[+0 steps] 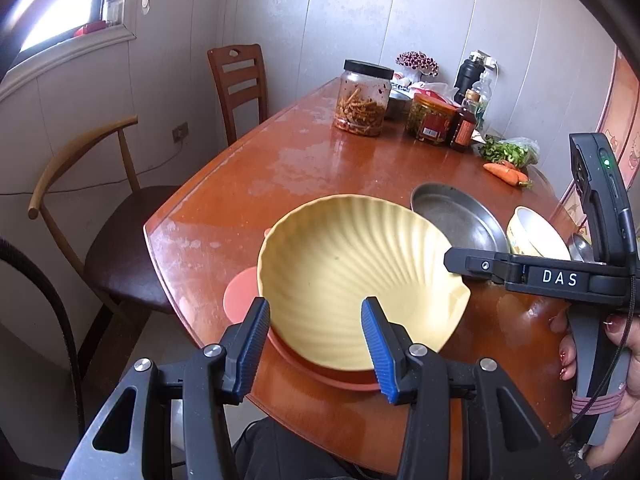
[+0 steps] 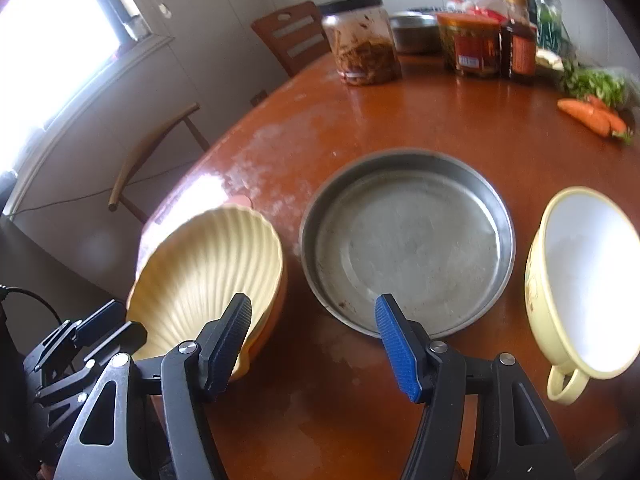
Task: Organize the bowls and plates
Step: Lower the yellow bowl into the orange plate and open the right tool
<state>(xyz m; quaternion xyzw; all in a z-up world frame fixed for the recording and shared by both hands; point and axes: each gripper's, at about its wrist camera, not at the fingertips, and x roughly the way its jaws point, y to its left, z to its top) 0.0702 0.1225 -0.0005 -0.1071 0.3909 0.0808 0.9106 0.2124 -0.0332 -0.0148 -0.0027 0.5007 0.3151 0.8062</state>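
Observation:
A yellow shell-shaped bowl (image 1: 352,264) sits on a pink plate (image 1: 240,292) at the table's near edge. My left gripper (image 1: 316,312) hangs over the bowl's near rim. Its jaws stand a modest gap apart, and I see no pad pressing on the bowl. The round steel pan (image 2: 408,240) lies to the right of the yellow bowl (image 2: 208,264). A cream enamel cup with a handle (image 2: 584,280) stands further right. My right gripper (image 2: 312,304) is open above bare table between bowl and pan, with nothing in it. In the left wrist view a hand holds the right gripper (image 1: 452,260) level beside the bowl.
Jars (image 1: 362,100), sauce bottles (image 1: 464,124), greens and carrots (image 1: 506,172) crowd the table's far end. Two wooden chairs (image 1: 240,84) stand at the left side. The table's front edge (image 1: 320,436) runs just below the left gripper. A wall and a window lie beyond.

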